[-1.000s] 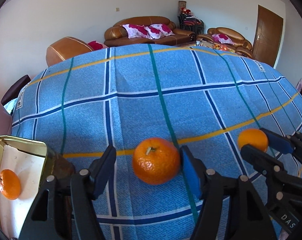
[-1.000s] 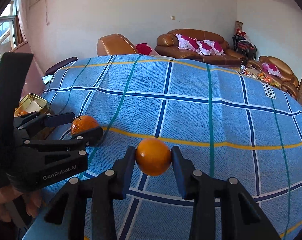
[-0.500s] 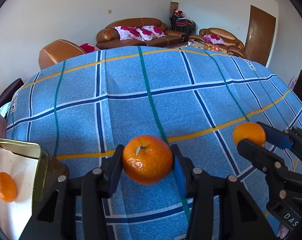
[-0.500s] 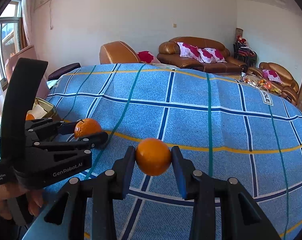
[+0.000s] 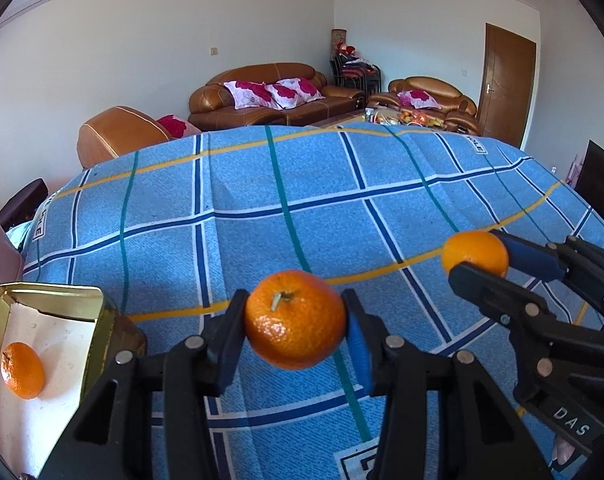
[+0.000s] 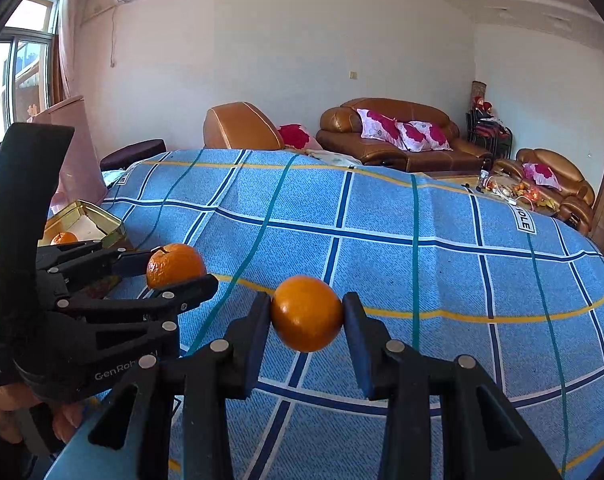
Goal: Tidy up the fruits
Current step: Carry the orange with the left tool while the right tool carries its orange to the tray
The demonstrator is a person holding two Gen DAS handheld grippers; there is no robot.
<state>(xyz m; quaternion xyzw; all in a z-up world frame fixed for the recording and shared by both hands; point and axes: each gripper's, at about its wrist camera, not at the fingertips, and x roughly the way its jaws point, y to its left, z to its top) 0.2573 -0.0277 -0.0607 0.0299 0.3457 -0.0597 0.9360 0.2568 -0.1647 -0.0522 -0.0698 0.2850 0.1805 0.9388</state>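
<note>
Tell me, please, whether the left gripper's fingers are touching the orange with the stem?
Touching. In the left wrist view, both fingers of the left gripper press against the sides of the stemmed orange, with no gap showing on either side.

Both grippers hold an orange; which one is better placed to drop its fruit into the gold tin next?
Probably the left gripper: its orange hangs just beside the gold tin, while the right gripper sits farther off, with the left one between it and the tin.

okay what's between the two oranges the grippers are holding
Only bare blue checked cloth shows between the stemmed orange and the smooth orange. Both wrist views show that open stretch.
</note>
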